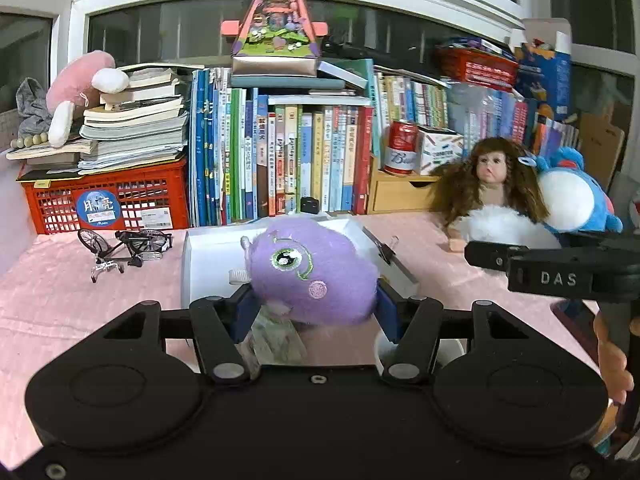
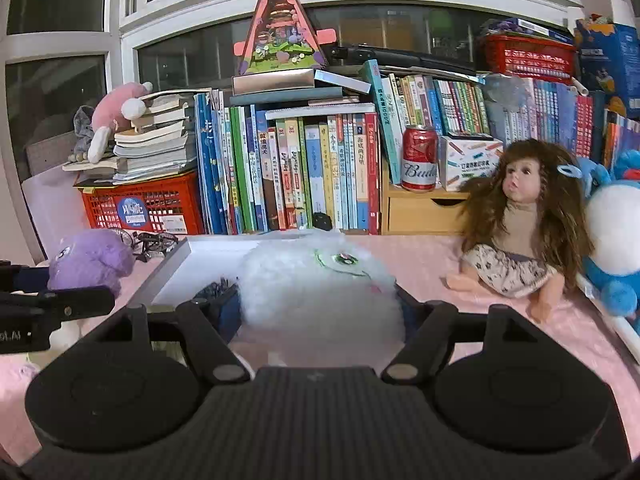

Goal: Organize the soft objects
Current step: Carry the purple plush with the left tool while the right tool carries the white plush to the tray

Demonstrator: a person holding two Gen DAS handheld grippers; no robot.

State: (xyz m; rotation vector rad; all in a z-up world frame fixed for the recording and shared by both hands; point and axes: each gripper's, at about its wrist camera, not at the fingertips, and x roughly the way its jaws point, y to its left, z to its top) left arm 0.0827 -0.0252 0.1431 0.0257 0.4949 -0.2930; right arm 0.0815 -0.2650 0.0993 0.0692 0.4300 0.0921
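My left gripper [image 1: 314, 304] is shut on a purple plush toy [image 1: 312, 268] with a green embroidered eye, held in front of a white box [image 1: 208, 256]. My right gripper [image 2: 320, 308] is shut on a fluffy white plush toy [image 2: 320, 292], held over the white box [image 2: 208, 268]. The purple plush [image 2: 90, 260] also shows at the left of the right wrist view, and the white plush [image 1: 504, 228] at the right of the left wrist view. A long-haired doll [image 2: 516, 240] sits on the pink cloth, with a blue and white plush [image 2: 612, 248] beside it.
A row of books [image 1: 300, 160] lines the back. A red crate [image 1: 108, 204] with stacked books and a pink plush [image 1: 80, 88] stands at left. A small model bicycle [image 1: 124, 248] lies on the cloth. A red can [image 2: 419, 158] stands on a wooden drawer.
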